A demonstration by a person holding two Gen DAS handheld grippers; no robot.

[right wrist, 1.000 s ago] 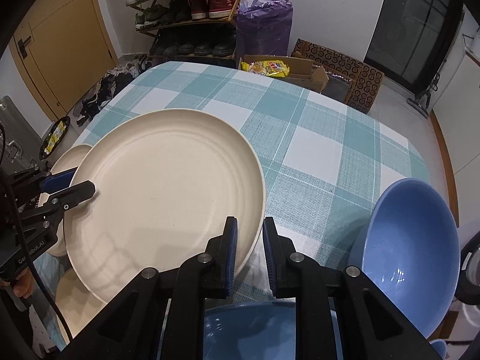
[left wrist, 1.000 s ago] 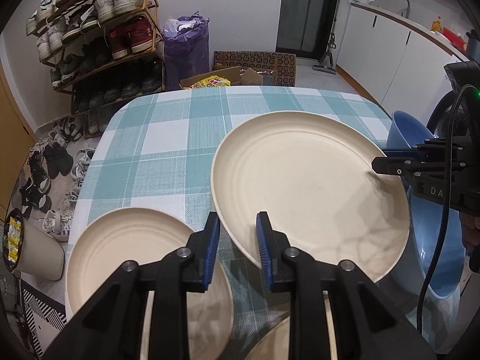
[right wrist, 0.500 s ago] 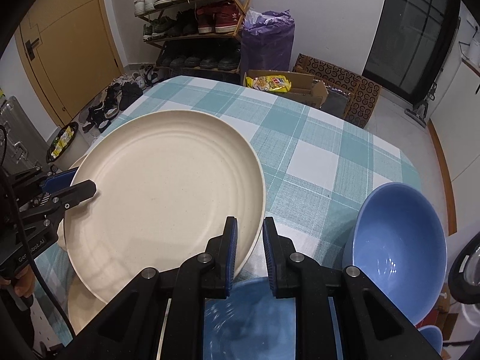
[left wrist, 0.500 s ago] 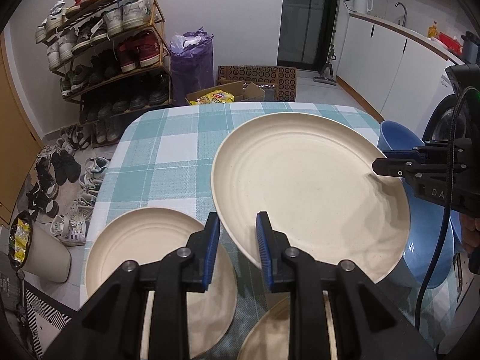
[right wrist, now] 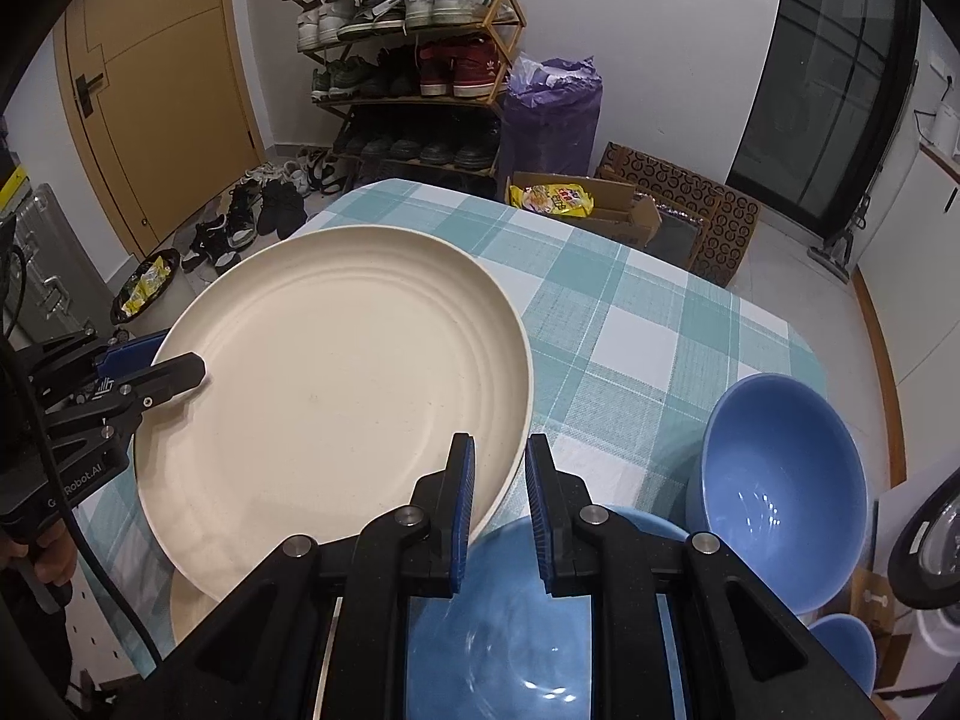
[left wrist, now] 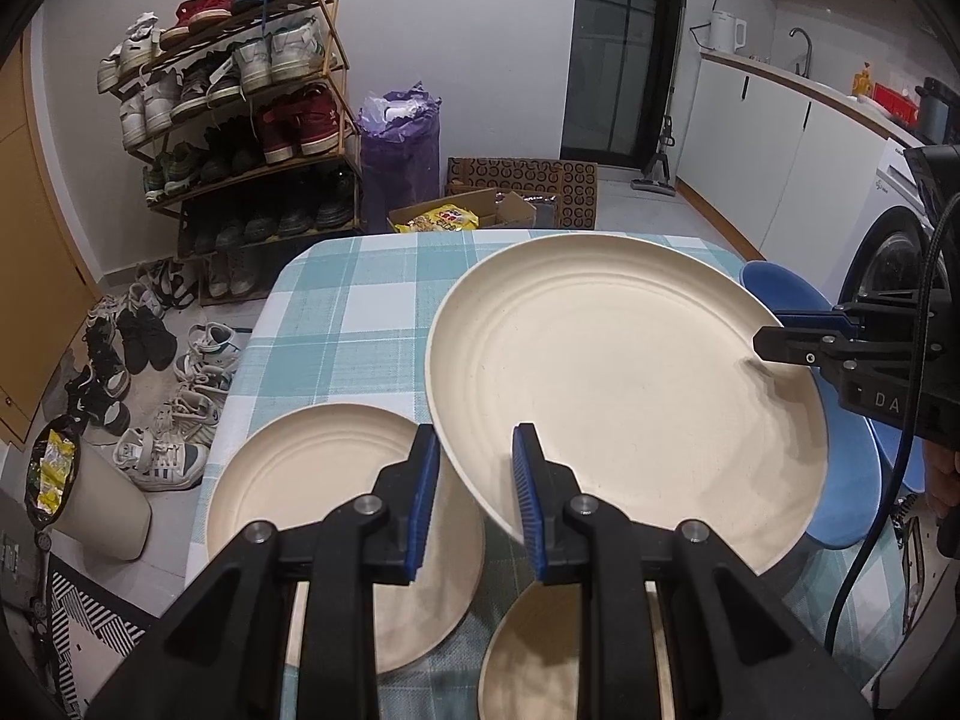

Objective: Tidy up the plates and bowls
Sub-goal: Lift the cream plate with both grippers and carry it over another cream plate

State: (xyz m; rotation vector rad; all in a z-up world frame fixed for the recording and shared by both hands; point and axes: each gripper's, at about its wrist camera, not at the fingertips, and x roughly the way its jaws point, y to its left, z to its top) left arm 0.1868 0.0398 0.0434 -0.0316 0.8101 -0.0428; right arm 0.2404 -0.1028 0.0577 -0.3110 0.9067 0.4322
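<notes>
Hanging above the checked tabletop (left wrist: 360,306), a large cream plate (left wrist: 624,384) is carried between two claws.
Large cream plate: tilted, clear of the cloth, its rim gripped on two opposite sides.
Left claw (left wrist: 474,480): narrow, blue pads pinching the plate's near rim in the left wrist view; in the right wrist view it shows at the plate's left edge, one finger over the rim and the blue pad under it.
Right claw (right wrist: 499,492): closed on the plate's rim at its lower right edge; from the left wrist view it shows at the plate's far right edge.
Smaller cream plate (left wrist: 312,498): flat on the tabletop, near the left corner, partly behind the left claw.
Second cream plate (left wrist: 540,654): on the tabletop below the lifted plate, mostly hidden by the claw.
Blue bowl (right wrist: 786,492): upright on the tabletop to the right of the lifted plate.
Nearer blue bowl (right wrist: 498,630): directly beneath the right claw, partly under the plate's edge.
Small blue bowl (right wrist: 843,642): at the lower right, only partly visible.
Surroundings: shoe rack (left wrist: 240,108) against the wall, purple bag (left wrist: 399,150) beside it.
</notes>
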